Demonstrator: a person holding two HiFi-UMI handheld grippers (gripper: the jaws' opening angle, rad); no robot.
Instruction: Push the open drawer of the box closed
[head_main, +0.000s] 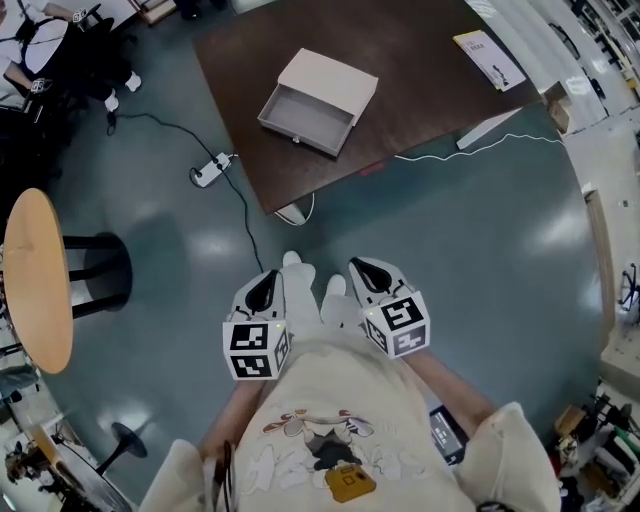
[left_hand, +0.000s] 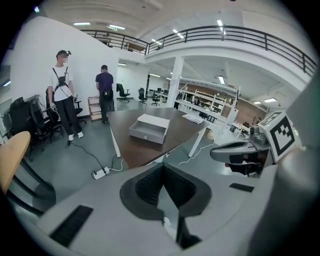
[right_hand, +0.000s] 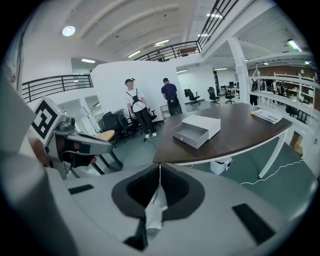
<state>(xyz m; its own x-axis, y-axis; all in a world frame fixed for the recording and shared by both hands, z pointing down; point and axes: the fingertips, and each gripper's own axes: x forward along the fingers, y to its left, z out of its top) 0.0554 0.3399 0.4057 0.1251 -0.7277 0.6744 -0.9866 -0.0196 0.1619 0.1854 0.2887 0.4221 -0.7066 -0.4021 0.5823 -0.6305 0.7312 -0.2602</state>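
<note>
2 grippers hang close to the person's body, well apart from the table (head_main: 430, 100); the left gripper (left_hand: 162, 166) has its jaws pressed together with nothing between them; the right gripper (right_hand: 159, 166) likewise has its jaws meeting tip to tip, holding nothing. On the dark brown table sits the pale box (head_main: 338, 78), near the edge that faces the person; its drawer (head_main: 305, 120) stands pulled out toward that near edge, with 1 small knob on its front; both grippers point toward the box without touching it. 1 booklet (head_main: 488, 58) lies on the table's right side; 1 power strip (head_main: 212, 170) lies on the floor left of the table; 1 round wooden tabletop (head_main: 38, 280) stands at the far left; 2 people (left_hand: 63, 95) stand beyond the table in the left gripper view.
</note>
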